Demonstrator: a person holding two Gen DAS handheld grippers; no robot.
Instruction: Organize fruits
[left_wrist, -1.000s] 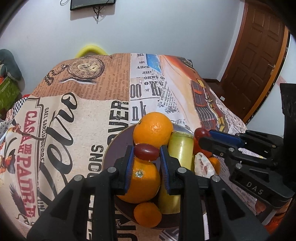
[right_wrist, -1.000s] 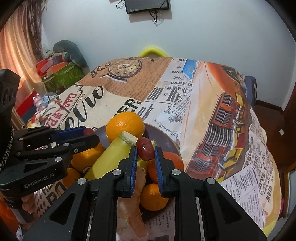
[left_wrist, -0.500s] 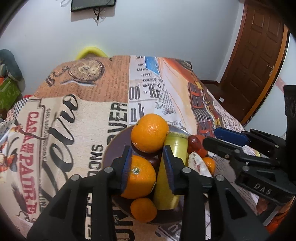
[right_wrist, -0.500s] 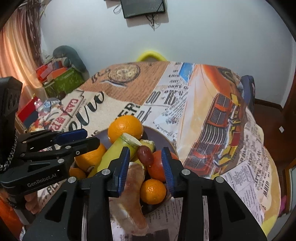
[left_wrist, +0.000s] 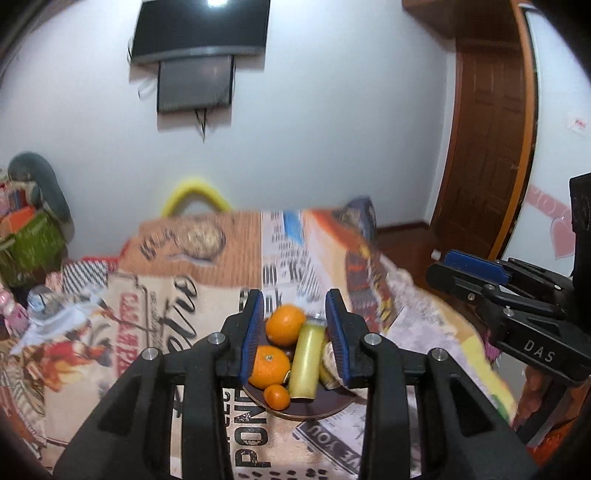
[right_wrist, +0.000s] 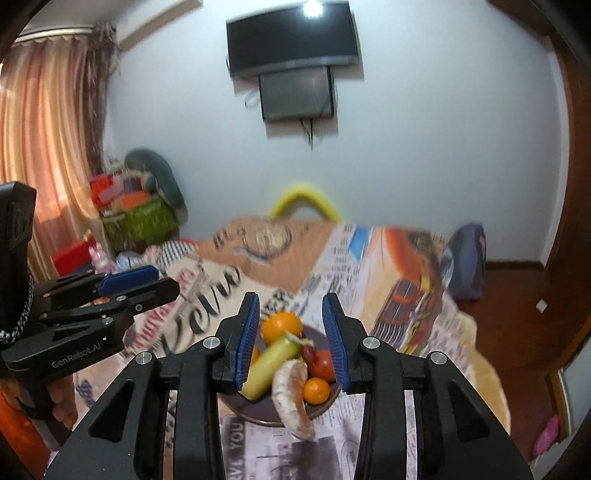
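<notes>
Fruits (right_wrist: 284, 354) heaped on a dark plate (left_wrist: 314, 408) near the front edge of the printed tablecloth (left_wrist: 207, 306): two large oranges (left_wrist: 285, 324), a small one, a yellow-green banana (left_wrist: 306, 362), a peeled piece, a tomato (right_wrist: 322, 361), a dark grape (right_wrist: 309, 353) lodged among them. Nothing loose on the cloth around the plate, as far as visible. Left gripper (left_wrist: 295, 334) raised above the pile, jaws apart after opening just now, nothing between the pads. Right gripper (right_wrist: 291, 338) likewise lifted, jaws apart after opening just now, empty. Judged from this: gathering looks done or nearly so, perhaps only tidying of the peeled piece overhanging the rim left.
</notes>
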